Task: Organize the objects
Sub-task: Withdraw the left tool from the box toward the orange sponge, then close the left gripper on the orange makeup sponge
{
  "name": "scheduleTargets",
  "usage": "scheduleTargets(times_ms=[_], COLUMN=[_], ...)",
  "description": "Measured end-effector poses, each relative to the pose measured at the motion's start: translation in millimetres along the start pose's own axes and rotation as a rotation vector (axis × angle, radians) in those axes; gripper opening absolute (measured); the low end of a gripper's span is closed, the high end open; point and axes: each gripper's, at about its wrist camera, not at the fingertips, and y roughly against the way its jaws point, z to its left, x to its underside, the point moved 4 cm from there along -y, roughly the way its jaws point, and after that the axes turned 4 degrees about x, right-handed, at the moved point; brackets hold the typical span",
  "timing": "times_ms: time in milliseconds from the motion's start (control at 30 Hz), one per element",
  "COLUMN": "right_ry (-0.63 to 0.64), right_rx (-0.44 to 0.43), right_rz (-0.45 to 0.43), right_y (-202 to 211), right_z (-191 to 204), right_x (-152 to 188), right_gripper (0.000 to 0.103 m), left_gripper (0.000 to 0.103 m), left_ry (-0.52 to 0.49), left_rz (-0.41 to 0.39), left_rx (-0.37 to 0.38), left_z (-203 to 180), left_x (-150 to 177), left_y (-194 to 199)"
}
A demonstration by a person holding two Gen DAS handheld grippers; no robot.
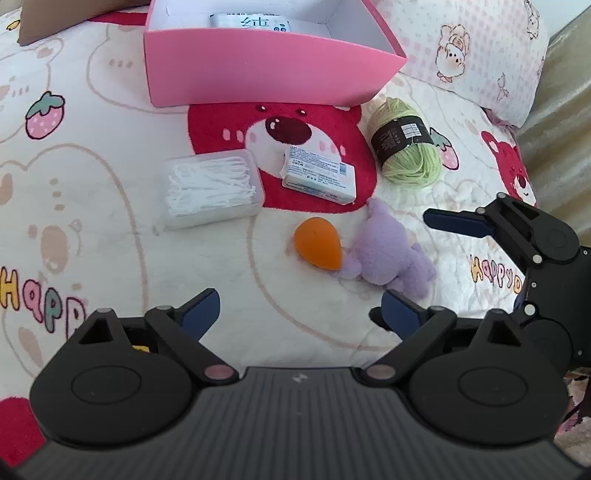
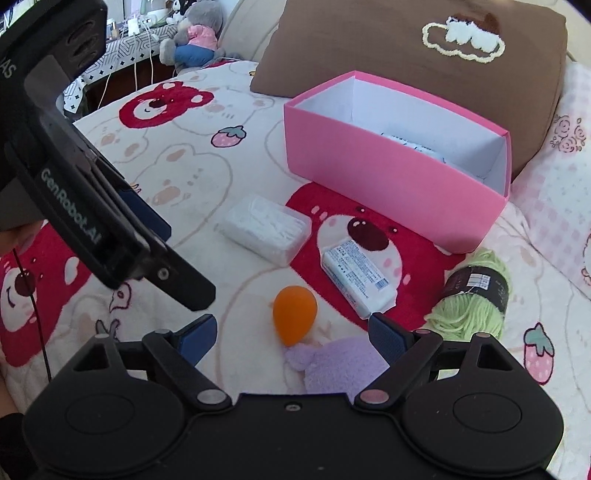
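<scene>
Left wrist view: we count one pink box (image 1: pixel 258 70) on the blanket (image 1: pixel 92 166), one white packet (image 1: pixel 251 20) inside it. Outside: one clear case of white picks (image 1: pixel 212 188), one wrapped soap bar (image 1: pixel 319 173), one green yarn ball (image 1: pixel 406 147), one orange sponge egg (image 1: pixel 318 247) touching one purple plush (image 1: pixel 391 251). Left gripper (image 1: pixel 301 314) spread wide, holding nothing. Right gripper (image 2: pixel 291 336) likewise wide, above the plush.

Your cream blanket (image 2: pixel 229 177), printed with red bears and strawberries, covered the bed. A brown pillow (image 2: pixel 388 48) lay at its far edge, a pink checked pillow (image 1: pixel 480 55) beside it. A grey plush toy (image 2: pixel 195 37) sat beyond the far left corner.
</scene>
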Motion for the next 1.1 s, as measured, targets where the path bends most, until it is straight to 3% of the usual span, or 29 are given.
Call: scheduleTargets(times_ms=[433, 533, 633, 767, 900, 967, 1100], right_ry=[-0.006, -0.039, -0.092, -0.190, -0.162, -0.140, -0.122], right_rx=[-0.066, -0.065, -0.058, -0.048, -0.020, -0.020, -0.014], right_rz=[0.013, 0.010, -0.011, -0.013, -0.009, -0.002, 0.007], right_y=[-41, -50, -58, -68, -72, -74, -77], right_z=[12, 11, 8, 4, 6, 8, 9], right_x=[2, 4, 8, 12, 16, 17, 17], right_gripper=[0.086, 0.086, 0.086, 0.085, 0.080, 0.075, 0.065], left_gripper=[0.089, 0.083, 0.066, 0.063, 0.058, 0.050, 0.045], left_ry=[-0.012, 0.016, 0.001, -0.047, -0.012, -0.001, 0.021], left_rz=[-0.128, -0.135, -0.162, -0.180, -0.181, -0.181, -0.205], left_rx=[0.093, 0.114, 0.137, 0.148, 0.152, 0.159, 0.220], left_z=[-6, -1, 0, -6, 1, 5, 8], left_x=[-3, -2, 0, 4, 5, 5, 5], left_y=[-25, -36, -45, -53, -59, -63, -63])
